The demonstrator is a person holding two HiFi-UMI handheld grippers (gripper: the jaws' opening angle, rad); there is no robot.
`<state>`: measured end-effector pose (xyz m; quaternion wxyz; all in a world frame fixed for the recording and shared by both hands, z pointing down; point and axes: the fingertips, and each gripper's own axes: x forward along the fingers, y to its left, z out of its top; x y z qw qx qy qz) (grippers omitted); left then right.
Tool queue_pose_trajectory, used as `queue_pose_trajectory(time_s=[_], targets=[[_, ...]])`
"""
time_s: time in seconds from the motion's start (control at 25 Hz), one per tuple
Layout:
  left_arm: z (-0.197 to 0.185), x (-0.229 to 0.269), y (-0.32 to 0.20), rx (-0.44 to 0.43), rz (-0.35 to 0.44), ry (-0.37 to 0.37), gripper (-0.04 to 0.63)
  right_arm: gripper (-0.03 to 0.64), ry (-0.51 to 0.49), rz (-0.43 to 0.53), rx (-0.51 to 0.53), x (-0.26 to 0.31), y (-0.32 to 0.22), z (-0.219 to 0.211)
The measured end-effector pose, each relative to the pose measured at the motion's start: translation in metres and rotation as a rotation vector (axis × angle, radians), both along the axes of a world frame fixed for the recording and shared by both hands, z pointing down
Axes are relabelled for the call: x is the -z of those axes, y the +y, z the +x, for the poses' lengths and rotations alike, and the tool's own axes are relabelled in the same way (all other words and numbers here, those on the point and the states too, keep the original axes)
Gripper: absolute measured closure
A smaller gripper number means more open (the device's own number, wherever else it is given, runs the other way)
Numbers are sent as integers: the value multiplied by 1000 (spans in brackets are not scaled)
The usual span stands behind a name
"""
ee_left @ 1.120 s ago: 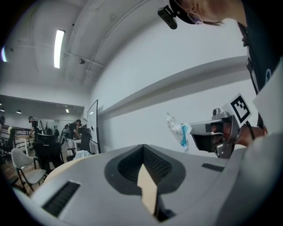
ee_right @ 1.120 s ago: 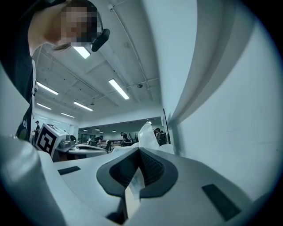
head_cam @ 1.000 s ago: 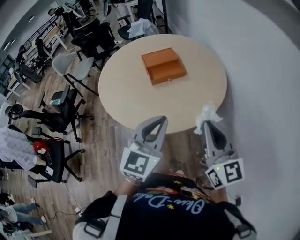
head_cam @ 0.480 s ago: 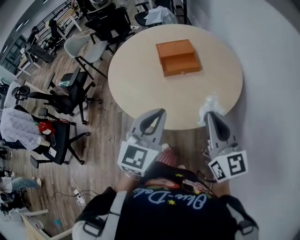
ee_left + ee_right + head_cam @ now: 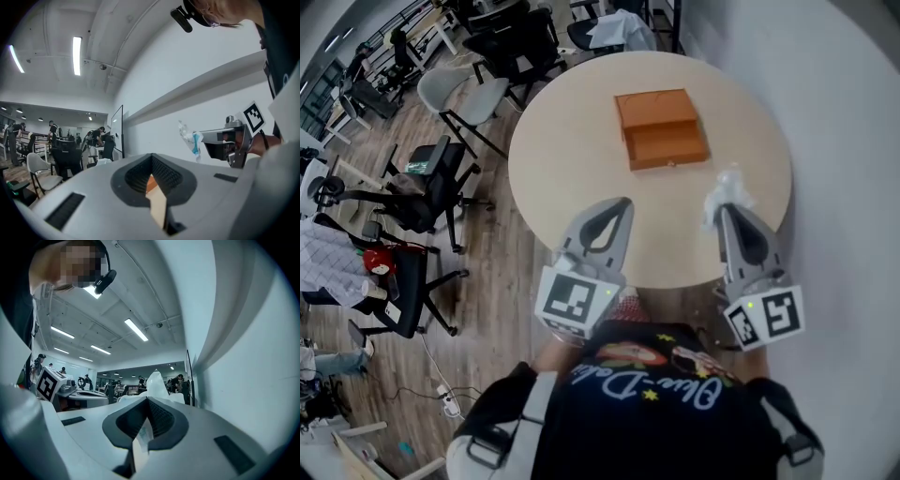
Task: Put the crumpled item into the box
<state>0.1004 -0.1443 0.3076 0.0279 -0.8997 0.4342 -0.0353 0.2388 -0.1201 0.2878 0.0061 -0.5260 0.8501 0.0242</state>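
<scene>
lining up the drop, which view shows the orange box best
The head view: the whole orange box shows from above, lying on the round table. The left gripper view catches only an orange sliver of it through the opening between the jaws. The right gripper view does not show it.

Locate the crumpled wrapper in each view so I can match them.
Head view: crumpled wrapper right of centre, above the table.
Left gripper view: right of centre, against the white wall.
Right gripper view: centre, poking above the jaws.
Shared landmark: the right gripper pinching it.
</scene>
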Motion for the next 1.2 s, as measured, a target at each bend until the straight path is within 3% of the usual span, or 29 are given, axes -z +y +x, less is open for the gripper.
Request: queue_pose_trajectory(time_s=[0.48, 1.2], targets=[[-29, -11, -83, 45, -25, 17, 604, 617, 59, -22, 46, -10, -110, -27], [-64, -38, -166, 75, -78, 37, 604, 617, 119, -188, 33, -74, -226, -55]])
